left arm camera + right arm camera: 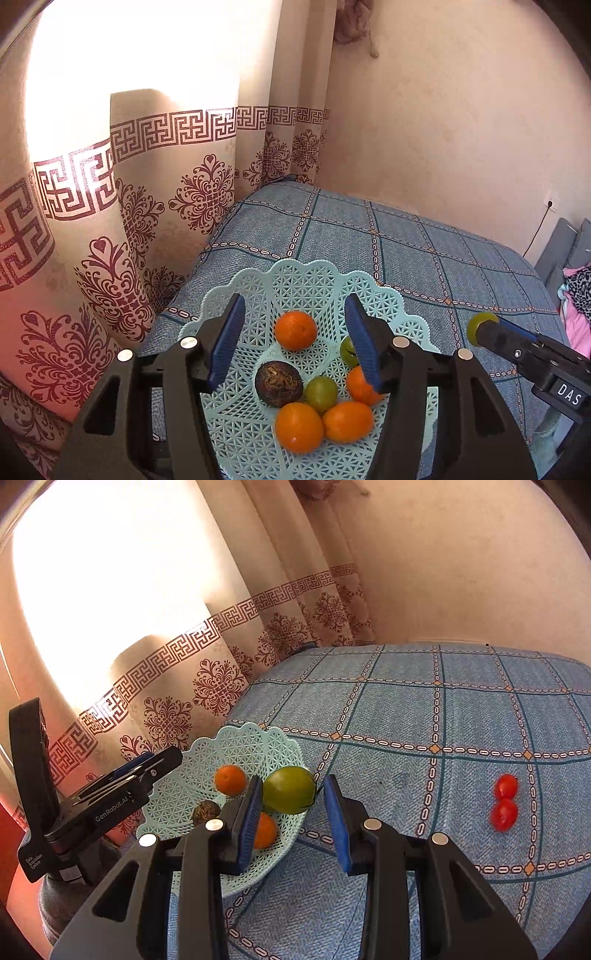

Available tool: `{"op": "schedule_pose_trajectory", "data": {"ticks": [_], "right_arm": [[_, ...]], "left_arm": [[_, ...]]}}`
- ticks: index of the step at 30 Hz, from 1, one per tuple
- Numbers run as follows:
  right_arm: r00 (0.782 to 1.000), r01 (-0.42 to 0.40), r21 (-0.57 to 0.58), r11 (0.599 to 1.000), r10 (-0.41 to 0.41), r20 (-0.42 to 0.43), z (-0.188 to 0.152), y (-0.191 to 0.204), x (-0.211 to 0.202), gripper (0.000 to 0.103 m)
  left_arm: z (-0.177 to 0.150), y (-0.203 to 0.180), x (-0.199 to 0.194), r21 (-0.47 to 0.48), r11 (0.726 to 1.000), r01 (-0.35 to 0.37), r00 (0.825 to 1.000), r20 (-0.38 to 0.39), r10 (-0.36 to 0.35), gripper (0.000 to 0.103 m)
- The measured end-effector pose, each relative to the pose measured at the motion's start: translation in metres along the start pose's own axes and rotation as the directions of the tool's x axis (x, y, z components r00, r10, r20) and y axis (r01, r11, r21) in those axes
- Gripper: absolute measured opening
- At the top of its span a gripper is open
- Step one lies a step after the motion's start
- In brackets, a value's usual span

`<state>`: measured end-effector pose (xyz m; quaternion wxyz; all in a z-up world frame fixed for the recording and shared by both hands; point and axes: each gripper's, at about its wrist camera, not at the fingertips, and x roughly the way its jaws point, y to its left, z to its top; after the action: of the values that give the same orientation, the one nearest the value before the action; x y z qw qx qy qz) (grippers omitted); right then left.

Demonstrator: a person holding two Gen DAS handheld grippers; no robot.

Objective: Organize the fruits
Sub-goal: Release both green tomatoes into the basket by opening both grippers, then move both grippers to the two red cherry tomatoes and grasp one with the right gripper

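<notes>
A pale green lattice basket [306,271] [240,740] sits on the blue checked bedspread [406,251] near its left edge. It holds several oranges [295,329], two green fruits [320,393] and a dark brown fruit [279,384]. My left gripper [294,306] [162,758] hovers open above the basket, with nothing between its fingers. My right gripper [291,794] [485,328] is shut on another green fruit [290,789] [476,325] at its fingertips, just right of the basket's rim. Two red tomatoes [504,801] lie together on the bedspread further right.
A patterned curtain [155,206] hangs close behind the basket on the left, and a plain wall [443,129] runs along the far side of the bed. Pink and patterned clothes [576,295] lie past the bed's right edge. A cable hangs from a wall socket [550,204].
</notes>
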<state>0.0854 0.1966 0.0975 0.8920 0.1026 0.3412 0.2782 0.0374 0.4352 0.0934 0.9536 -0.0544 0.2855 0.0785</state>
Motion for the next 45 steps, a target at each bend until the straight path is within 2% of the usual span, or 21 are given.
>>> {"op": "schedule_pose_trajectory", "data": {"ticks": [3,6,9,11,21,34,45], "right_arm": [[1.000,-0.013,-0.013,1.000,0.013,-0.014,0.002,0.012,0.011,0.034],[0.999,-0.020,-0.027,0.999,0.019,-0.028,0.002,0.023,0.021,0.034],[0.999,-0.017,-0.028,0.999,0.016,-0.041,0.002,0.028,0.031,0.037],[0.999,-0.014,-0.025,1.000,0.013,-0.047,0.002,0.028,0.035,0.037],[0.999,0.018,0.007,1.000,-0.017,-0.052,-0.002,0.013,0.037,0.038],[0.998,0.052,0.043,0.998,-0.051,-0.029,-0.008,-0.013,0.017,0.038],[0.993,0.114,0.088,0.990,-0.112,-0.021,-0.014,-0.052,-0.001,0.038]], "left_arm": [[-0.001,0.004,-0.002,-0.008,1.000,-0.008,1.000,0.004,0.008,0.068],[-0.001,0.009,-0.002,-0.018,1.000,-0.011,1.000,0.002,0.011,0.069],[-0.002,0.014,-0.003,-0.030,0.999,-0.017,1.000,0.005,0.017,0.083],[-0.002,0.016,-0.002,-0.037,0.999,-0.022,1.000,0.006,0.022,0.085],[-0.001,0.020,0.002,-0.051,0.998,-0.026,1.000,0.001,0.026,0.085],[-0.002,-0.007,0.003,-0.004,1.000,0.006,1.000,-0.001,-0.006,0.085],[-0.002,-0.037,0.003,0.048,0.998,0.038,0.999,-0.008,-0.038,0.085]]}}
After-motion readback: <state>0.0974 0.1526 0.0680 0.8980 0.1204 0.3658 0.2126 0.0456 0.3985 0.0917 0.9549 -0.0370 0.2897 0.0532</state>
